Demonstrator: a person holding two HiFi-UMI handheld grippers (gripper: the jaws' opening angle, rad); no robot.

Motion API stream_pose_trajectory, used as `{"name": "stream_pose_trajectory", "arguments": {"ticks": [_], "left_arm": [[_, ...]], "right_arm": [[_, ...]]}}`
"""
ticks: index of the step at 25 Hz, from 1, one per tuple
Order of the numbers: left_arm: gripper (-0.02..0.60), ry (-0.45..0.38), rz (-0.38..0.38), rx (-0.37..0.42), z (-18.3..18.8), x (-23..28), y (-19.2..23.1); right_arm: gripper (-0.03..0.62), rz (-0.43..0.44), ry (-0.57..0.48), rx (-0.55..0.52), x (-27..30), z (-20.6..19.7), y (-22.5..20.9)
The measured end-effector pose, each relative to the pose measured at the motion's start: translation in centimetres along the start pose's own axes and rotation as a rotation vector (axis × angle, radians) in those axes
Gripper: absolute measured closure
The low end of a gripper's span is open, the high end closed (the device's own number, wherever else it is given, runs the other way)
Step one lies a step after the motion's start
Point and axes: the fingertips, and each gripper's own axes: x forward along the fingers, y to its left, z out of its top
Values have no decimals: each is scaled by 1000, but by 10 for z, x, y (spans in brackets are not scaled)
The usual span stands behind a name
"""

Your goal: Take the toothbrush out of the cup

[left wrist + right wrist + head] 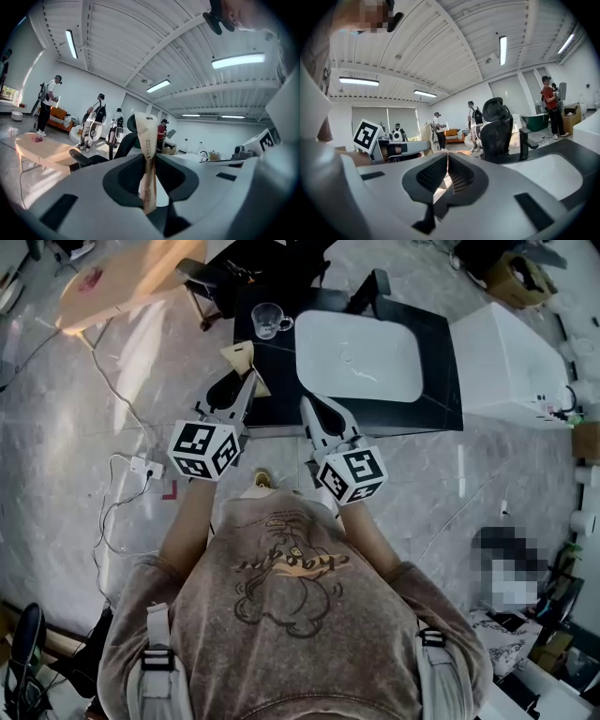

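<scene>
Slippage is judged the main risk: the toothbrush (pixel 147 140) (taken to be inside the thin brown paper sleeve, since no bristles are shown) is pinched upright between the pads of the left gripper (pixel 246 382). The jaws are closed on the sleeve alone, and much of its length stands free above and below them. Because the paper is smooth and flat, the sleeve could be let slide down through the pads, or be twisted sideways, if the gripper is swung quickly or knocked. The cup (pixel 270 320) is seen upright and apparently empty on the dark counter (pixel 439 371), just left of the white sink (pixel 361 352) and well apart from the toothbrush. The removal is therefore judged already done, with only the carrying or setting down left. On a careless pass over the counter the sleeve's end could be caught on the cup's rim or handle, and the light glass could be tipped. The right gripper (pixel 447 161) is held beside the left one with its jaws pressed together on nothing, so no support is given by it should the sleeve be dropped. Only floor lies below both grippers, and a thin packet fallen there would be awkward to pick up.
</scene>
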Motion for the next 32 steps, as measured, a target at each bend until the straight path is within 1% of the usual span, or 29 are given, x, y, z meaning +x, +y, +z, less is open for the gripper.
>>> {"name": "stream_pose_trajectory", "arguments": {"ticks": [4, 8, 18, 27, 32], "left_arm": [[497, -6, 16, 6, -7, -16, -8], [497, -12, 30, 10, -9, -33, -24], [499, -12, 41, 14, -26, -76, -91], [499, -7, 80, 5, -54, -120, -154], [499, -3, 96, -1, -69, -142, -174]], "right_arm": [[575, 16, -4, 2, -14, -8, 8], [576, 23, -8, 3, -36, -14, 17], [576, 35, -28, 3, -107, -24, 30], [576, 85, -13, -5, -168, -39, 40], [576, 118, -10, -12, -183, -47, 52]]}}
